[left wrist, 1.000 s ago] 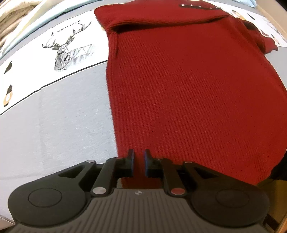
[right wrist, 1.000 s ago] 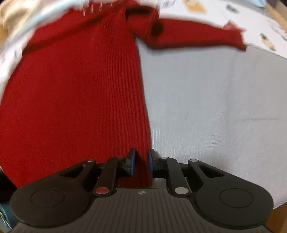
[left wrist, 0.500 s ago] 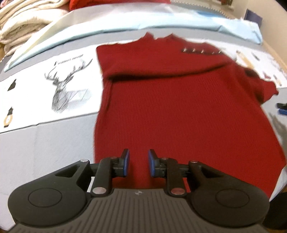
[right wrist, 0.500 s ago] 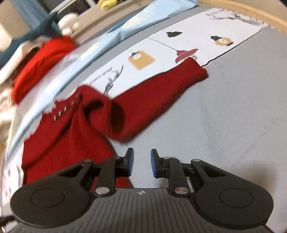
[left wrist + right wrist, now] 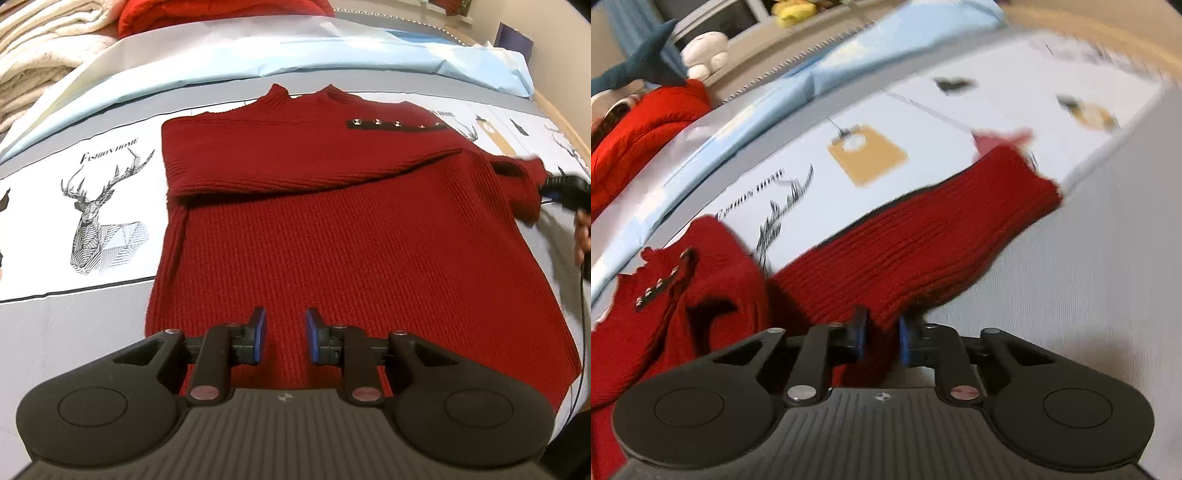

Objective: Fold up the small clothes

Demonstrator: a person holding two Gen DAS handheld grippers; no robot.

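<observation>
A dark red knit sweater (image 5: 351,240) lies flat on the bed, collar at the far end. Its left sleeve (image 5: 295,166) is folded across the chest, under a black studded strip (image 5: 395,124). My left gripper (image 5: 284,338) hovers open over the lower body of the sweater, with nothing between its blue pads. My right gripper (image 5: 881,338) is closing on the right sleeve (image 5: 923,251) near the shoulder; the knit fills the gap between its pads. The sleeve stretches away to its cuff (image 5: 1027,177). In the left wrist view the right gripper (image 5: 565,184) shows at the far right.
The bedspread (image 5: 74,332) is grey with a white printed band and a deer drawing (image 5: 99,221). Folded cream blankets (image 5: 33,74) and a red garment (image 5: 221,11) lie at the head. A light blue sheet (image 5: 258,55) crosses behind. A hand (image 5: 581,236) and a cable (image 5: 580,314) are at the right.
My left gripper let go of the sweater's hem edge, opened and drew back. My right gripper left the hem, swung over to the outstretched sleeve and closed on it.
</observation>
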